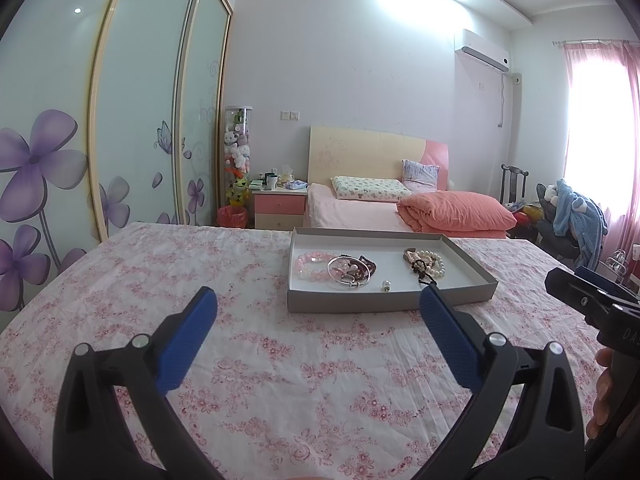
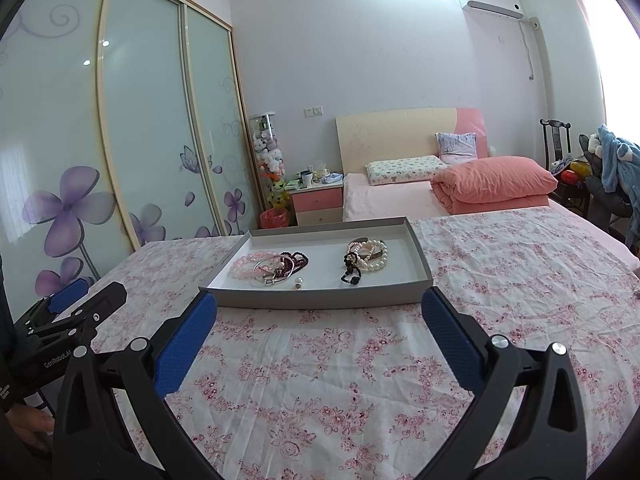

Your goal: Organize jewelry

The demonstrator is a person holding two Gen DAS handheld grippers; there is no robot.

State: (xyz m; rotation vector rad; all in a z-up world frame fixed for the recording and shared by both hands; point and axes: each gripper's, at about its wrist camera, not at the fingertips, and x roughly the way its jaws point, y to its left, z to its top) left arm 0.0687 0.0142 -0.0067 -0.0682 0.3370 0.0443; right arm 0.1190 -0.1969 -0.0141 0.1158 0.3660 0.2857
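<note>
Pink-flowered cotton tablecloth point(image 2: 320, 380) lies nearest, under the left gripper point(image 1: 318, 300) and right gripper point(image 2: 319, 304), both spread wide and empty. Beyond, the shallow grey cardboard tray point(image 2: 320, 300) holds tangled pink, silver and pearl bracelets point(image 2: 276, 266); one grab could drag several, or skid the light tray.

Both views are bright and evenly lit. Daylight floods in from the pink-curtained window point(image 1: 596, 128) on the right, blown out to pure white so no detail survives there; in the right wrist view the same glare washes the upper right edge. Ceiling lights burn as soft white patches overhead and reflect as small dots in the frosted glass wardrobe doors with purple flowers point(image 2: 120, 128). Shadows on the pink floral bedspread point(image 1: 280, 360) are faint. Fisheye curvature bends the doors and walls, and dark vignetting rings the corners. Focus is fairly sharp throughout
</note>
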